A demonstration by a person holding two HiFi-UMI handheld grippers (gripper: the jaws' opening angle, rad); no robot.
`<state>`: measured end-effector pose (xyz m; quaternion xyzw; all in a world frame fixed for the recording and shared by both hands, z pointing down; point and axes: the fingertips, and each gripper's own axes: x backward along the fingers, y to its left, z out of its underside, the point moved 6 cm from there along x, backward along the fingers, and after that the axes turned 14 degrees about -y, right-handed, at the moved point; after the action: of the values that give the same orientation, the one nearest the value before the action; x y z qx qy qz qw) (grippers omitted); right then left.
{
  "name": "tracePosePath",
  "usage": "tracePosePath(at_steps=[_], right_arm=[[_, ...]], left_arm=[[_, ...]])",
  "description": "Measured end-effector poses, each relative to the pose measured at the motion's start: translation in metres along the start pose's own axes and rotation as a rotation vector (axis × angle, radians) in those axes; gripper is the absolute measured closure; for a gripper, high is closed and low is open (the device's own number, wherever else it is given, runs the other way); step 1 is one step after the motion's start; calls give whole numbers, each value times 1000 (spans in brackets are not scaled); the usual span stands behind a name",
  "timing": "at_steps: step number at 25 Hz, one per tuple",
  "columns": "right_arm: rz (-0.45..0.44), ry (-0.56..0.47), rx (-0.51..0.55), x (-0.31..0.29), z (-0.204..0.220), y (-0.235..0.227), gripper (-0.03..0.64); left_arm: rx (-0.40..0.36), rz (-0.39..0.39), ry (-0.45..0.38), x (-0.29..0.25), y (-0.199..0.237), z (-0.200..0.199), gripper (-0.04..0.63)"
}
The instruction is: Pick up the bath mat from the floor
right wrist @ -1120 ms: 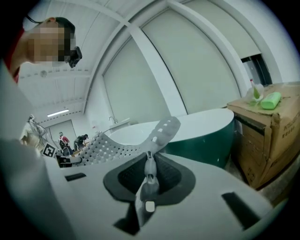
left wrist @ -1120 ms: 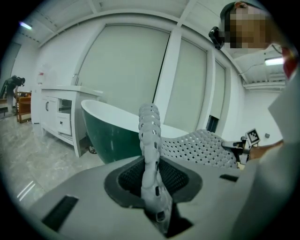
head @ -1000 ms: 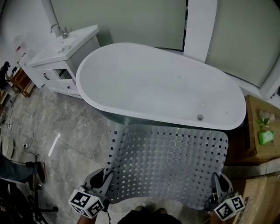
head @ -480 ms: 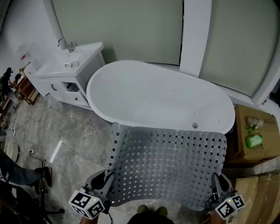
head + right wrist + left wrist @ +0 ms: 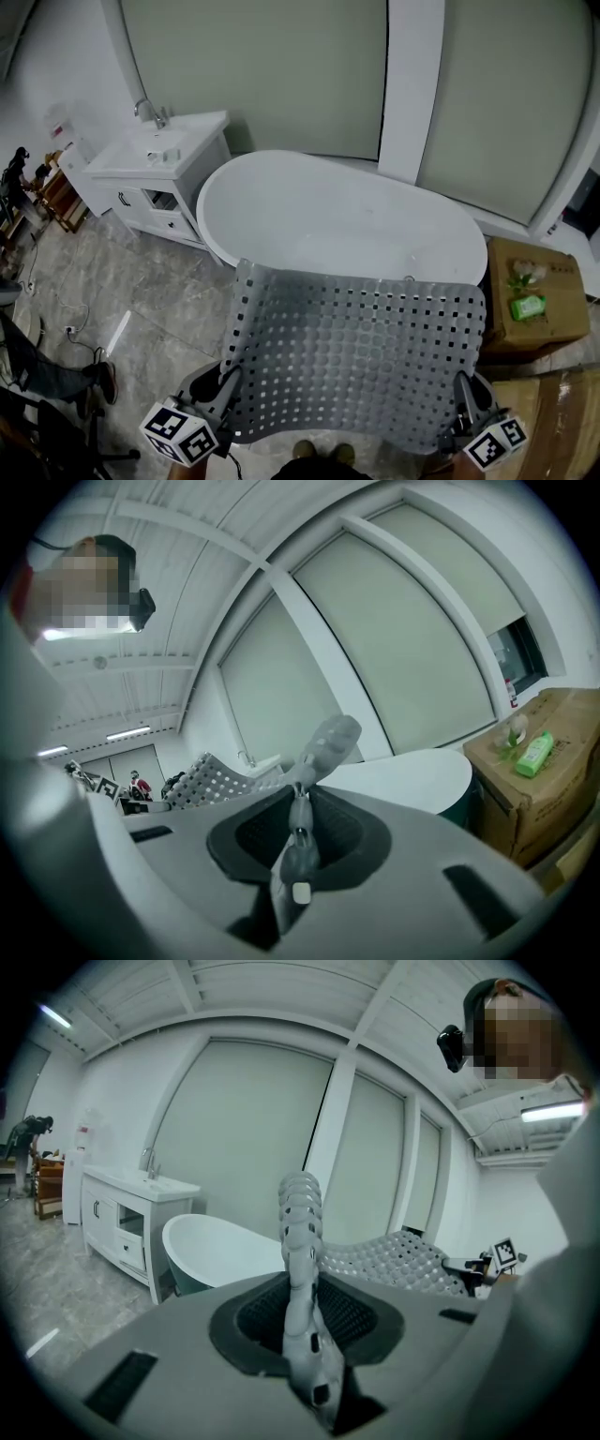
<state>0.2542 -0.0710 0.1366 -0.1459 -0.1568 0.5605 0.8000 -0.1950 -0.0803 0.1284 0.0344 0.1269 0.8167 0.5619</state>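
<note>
Jaws nearly closed, the left gripper [image 5: 223, 392] and right gripper [image 5: 462, 401] are each pinching a near corner of the bath mat [image 5: 356, 352], which is hanging spread just in front of the bathtub [image 5: 328, 211]. Either thin-edge grip loosening risks the floppy sheet slipping free.

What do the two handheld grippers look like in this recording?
The left gripper and right gripper both have light grey moulded bodies. Each carries a white cube with black square markers: left cube, right cube. Dark textured pads line the jaws inside rounded recesses.
</note>
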Motion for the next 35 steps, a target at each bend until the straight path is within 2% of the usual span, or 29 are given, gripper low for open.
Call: tracePosePath(at_steps=[12, 18, 35], right_arm=[[-43, -70, 7, 26, -48, 30, 566], [-32, -92, 15, 45, -60, 42, 566], [-6, -92, 17, 63, -60, 51, 567]], left_arm=[[-12, 49, -89, 32, -22, -49, 509], [-33, 77, -111, 46, -26, -64, 509], [-41, 103, -94, 52, -29, -64, 509]])
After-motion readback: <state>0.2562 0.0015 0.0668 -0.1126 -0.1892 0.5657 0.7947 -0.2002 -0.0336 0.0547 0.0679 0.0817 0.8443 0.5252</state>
